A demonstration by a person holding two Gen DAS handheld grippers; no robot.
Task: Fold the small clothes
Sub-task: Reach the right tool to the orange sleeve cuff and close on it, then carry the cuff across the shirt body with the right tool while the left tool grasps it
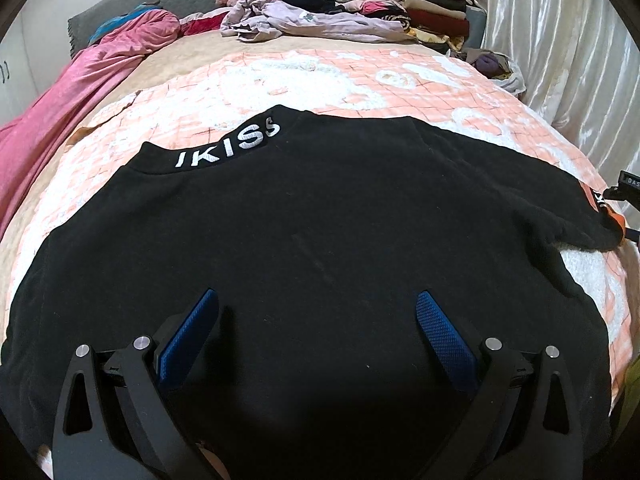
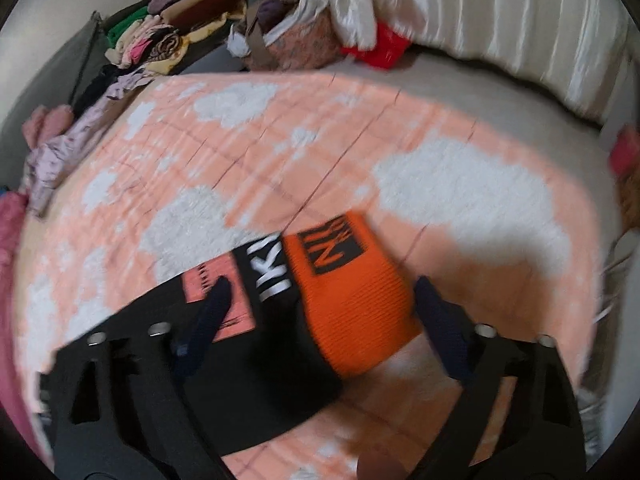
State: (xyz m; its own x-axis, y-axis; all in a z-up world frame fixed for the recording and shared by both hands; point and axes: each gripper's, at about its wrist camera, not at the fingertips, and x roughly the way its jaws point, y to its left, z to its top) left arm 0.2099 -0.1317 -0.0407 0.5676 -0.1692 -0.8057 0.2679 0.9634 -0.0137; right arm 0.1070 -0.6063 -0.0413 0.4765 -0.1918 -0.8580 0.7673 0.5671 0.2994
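Hovering left gripper [image 1: 318, 312], jaws spread, over black sweatshirt [image 1: 312, 220] lying flat on near part of peach blanket [image 1: 360, 76] | right gripper [image 2: 322, 296], jaws apart, straddling its orange cuff [image 2: 352, 300], no grip visible | far: piled clothes [image 1: 400, 4], white curtain [image 1: 560, 40]
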